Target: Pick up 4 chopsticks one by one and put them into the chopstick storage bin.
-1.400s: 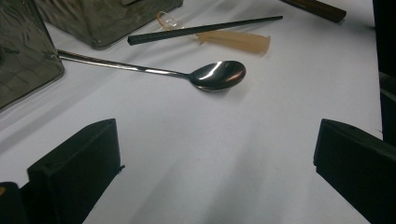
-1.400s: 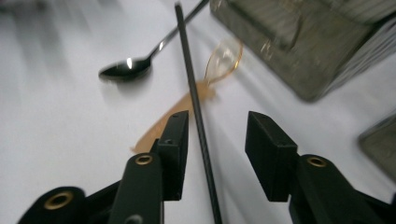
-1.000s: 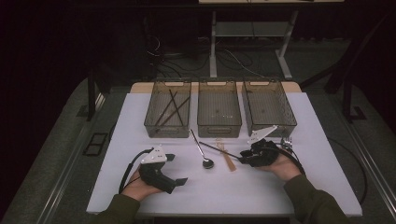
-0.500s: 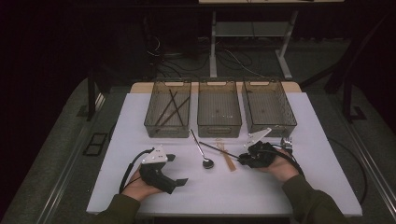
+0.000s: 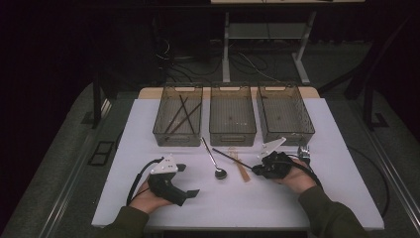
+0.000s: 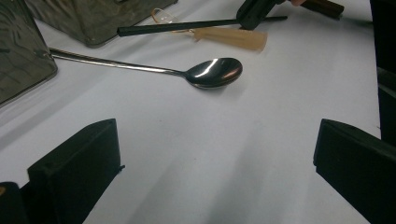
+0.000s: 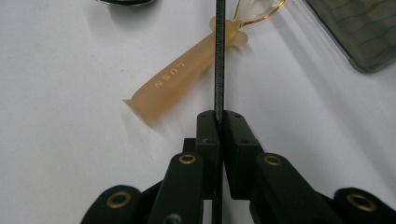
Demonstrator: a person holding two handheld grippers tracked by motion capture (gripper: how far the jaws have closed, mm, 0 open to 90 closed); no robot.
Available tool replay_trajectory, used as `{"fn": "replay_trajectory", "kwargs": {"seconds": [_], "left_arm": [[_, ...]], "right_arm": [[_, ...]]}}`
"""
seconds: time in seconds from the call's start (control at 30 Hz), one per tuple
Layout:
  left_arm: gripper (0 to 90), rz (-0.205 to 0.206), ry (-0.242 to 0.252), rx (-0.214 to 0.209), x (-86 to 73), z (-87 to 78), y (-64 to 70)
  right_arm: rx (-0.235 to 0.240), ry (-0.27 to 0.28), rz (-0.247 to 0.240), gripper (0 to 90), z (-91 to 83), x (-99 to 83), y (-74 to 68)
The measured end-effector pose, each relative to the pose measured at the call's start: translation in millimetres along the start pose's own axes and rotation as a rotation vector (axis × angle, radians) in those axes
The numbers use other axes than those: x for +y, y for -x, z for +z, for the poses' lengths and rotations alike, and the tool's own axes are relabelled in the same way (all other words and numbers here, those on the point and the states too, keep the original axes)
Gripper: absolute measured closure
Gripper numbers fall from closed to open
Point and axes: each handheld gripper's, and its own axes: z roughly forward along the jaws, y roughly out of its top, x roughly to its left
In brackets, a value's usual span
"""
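My right gripper (image 7: pixel 219 122) is shut on one end of a thin black chopstick (image 7: pixel 219 56). In the high view the chopstick (image 5: pixel 230 156) points left and away from that gripper (image 5: pixel 257 169), crossing over a beige-handled utensil (image 5: pixel 241 168) marked LUSN (image 7: pixel 173 79). A metal spoon (image 5: pixel 214 159) lies just left of it, bowl toward me. My left gripper (image 5: pixel 187 180) rests on the table at front left, jaws wide apart with nothing between them (image 6: pixel 210 172). Ahead of it are the spoon (image 6: pixel 215 72) and the chopstick (image 6: pixel 187 25).
Three grey mesh bins stand in a row at the back: the left bin (image 5: pixel 163 131) holds several black chopsticks, then the middle bin (image 5: pixel 233 134) and the right bin (image 5: pixel 287 134). A small shiny metal item (image 5: pixel 303 150) lies beside my right hand.
My right gripper has shifted slightly left with the chopstick in it. The left gripper has stayed where it was.
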Motion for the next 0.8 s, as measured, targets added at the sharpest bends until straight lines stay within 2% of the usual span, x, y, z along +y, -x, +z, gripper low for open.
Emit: {"fn": "replay_trajectory", "kwargs": {"seconds": [0.33,0.8], "left_arm": [[0.0,0.005,-0.002,-0.001,0.2,-0.8,-0.4],[0.0,0.0,0.002,0.0,0.2,-0.1,0.4]], "right_arm": [[0.007,0.009,0.004,85.3,-1.3,0.1,0.8],[0.03,0.19,0.099,85.3,-24.7,1.9,7.7]]}}
